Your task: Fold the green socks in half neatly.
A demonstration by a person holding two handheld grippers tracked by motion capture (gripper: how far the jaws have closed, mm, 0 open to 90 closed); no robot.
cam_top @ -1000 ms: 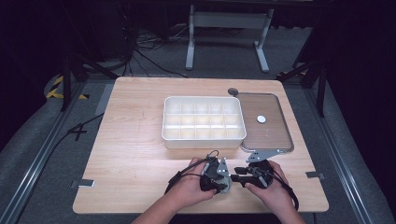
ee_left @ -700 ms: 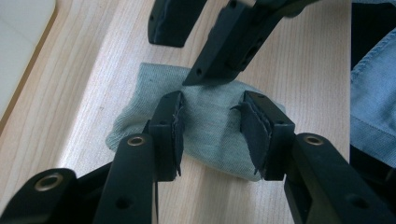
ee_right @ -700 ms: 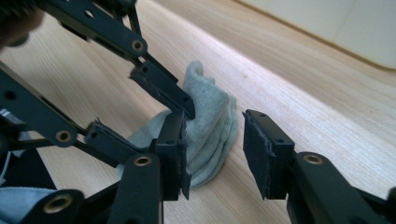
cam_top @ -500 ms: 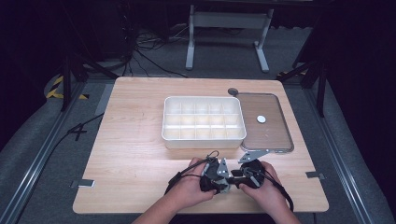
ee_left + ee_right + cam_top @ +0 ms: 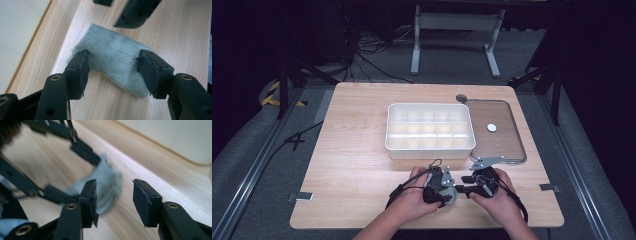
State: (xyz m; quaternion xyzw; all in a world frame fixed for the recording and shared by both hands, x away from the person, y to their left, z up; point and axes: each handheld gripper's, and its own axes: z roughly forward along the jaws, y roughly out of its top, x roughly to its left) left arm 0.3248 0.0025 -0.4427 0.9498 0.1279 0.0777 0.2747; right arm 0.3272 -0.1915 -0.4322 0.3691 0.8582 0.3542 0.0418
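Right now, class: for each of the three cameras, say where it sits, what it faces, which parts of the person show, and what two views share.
High view: above the person's side, facing forward and down on the wooden table; forearms, both hands, divided tray.
Left gripper view: rides on the left gripper, open jaws straddling a folded grey-green cloth.
Right gripper view: rides on the right gripper, jaws open beside the cloth.
Shared: both gripper views show the cloth and the opposite gripper's jaws.

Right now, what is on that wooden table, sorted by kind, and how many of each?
White plastic divided box: 1
Clear flat lid with a white round sticker: 1
Grey-green folded knit cloth: 1
Black hand-held gripper: 2 (left, right)
Total: 5
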